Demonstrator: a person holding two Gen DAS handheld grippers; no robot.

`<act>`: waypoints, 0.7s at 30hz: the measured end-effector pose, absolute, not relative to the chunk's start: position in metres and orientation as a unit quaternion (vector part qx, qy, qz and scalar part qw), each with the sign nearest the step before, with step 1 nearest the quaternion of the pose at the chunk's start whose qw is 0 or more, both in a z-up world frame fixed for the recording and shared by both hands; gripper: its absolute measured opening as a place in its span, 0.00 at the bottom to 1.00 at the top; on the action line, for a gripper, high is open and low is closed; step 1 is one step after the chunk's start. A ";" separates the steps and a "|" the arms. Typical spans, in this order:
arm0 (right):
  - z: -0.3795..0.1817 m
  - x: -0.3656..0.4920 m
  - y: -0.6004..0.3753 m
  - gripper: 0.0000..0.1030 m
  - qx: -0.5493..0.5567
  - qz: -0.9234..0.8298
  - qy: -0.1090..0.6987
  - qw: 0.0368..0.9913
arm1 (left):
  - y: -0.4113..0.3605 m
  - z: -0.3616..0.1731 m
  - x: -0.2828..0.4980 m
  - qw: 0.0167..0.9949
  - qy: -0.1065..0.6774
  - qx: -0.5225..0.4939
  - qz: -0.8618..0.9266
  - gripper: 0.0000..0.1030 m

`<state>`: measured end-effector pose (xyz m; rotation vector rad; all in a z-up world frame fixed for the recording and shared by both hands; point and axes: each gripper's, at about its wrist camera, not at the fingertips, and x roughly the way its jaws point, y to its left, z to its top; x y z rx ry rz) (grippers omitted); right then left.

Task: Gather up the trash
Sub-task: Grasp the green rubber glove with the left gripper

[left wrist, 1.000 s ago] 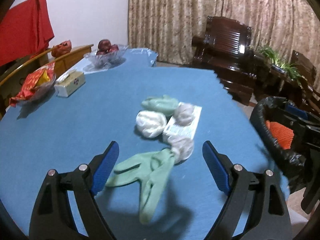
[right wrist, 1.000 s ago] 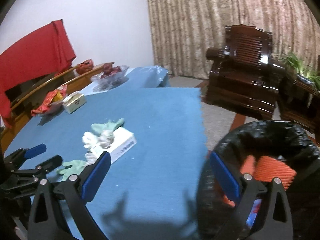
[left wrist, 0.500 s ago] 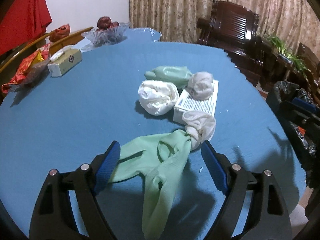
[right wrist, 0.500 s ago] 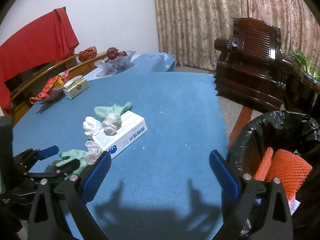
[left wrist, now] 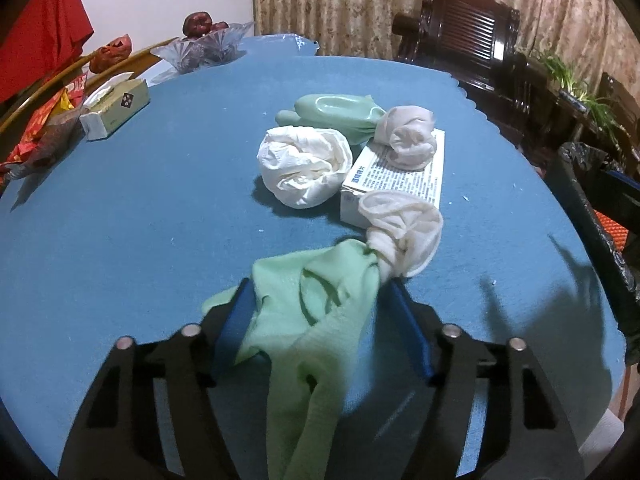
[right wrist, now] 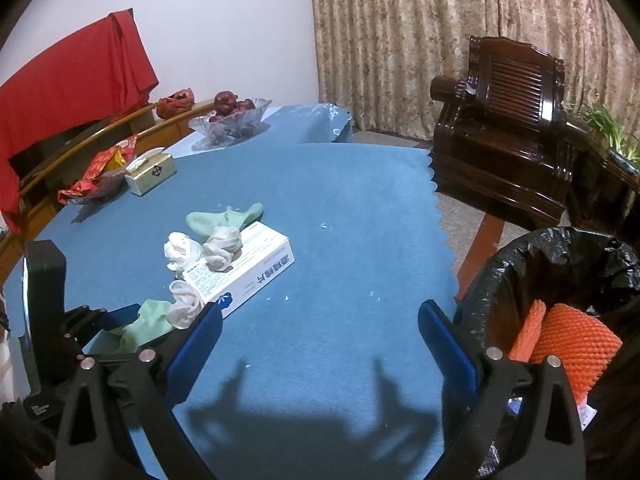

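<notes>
- The left gripper is low over the near edge of the table, and its jaws are closing with the green glove between them. The cloth bunches against the blue pads, though a firm pinch is not yet sure.
- That glove, with its rolled white cuff toward the table's middle, is the nearest piece of trash, which is likely why it is taken first. Its fingers trail toward the camera, so the palm is the thick part to grab.
- The rest of the trash sits together near the table's middle: a crumpled white wad, a white printed box touching it, a second green glove behind them, whose white cuff rests on the box. Bunched like this, each piece can be lifted without a long reach.
- The right gripper hovers with its jaws wide apart and nothing between them, over the table's right edge just beside the bin. I judge it is waiting near the drop point.
- The black-lined bin stands off the right edge of the table and already holds orange foam netting; the glove probably goes there.
- A tissue box, a snack dish and a fruit bowl line the far left edge, well apart from the trash.
</notes>
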<state>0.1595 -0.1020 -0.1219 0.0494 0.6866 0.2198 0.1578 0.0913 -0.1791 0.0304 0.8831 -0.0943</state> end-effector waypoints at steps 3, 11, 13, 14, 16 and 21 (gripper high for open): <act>-0.122 0.159 -0.100 0.93 0.022 0.110 0.336 0.935 | 0.090 -0.177 0.155 0.904 0.426 0.014 -0.041 0.40; -0.123 0.158 -0.093 0.93 0.020 0.117 0.337 0.934 | 0.111 -0.160 0.144 0.907 0.416 -0.044 -0.038 0.25; -0.122 0.159 -0.090 0.93 0.019 0.120 0.336 0.934 | 0.114 -0.154 0.141 0.910 0.412 -0.047 -0.030 0.24; -0.122 0.160 -0.089 0.93 0.019 0.122 0.335 0.934 | 0.118 -0.151 0.140 0.911 0.408 -0.051 -0.026 0.24; -0.121 0.164 -0.085 0.93 0.018 0.125 0.335 0.934 | 0.123 -0.145 0.139 0.914 0.402 -0.058 -0.016 0.24; -0.117 0.176 -0.070 0.92 0.014 0.140 0.328 0.934 | 0.137 -0.135 0.146 0.917 0.394 -0.059 0.006 0.24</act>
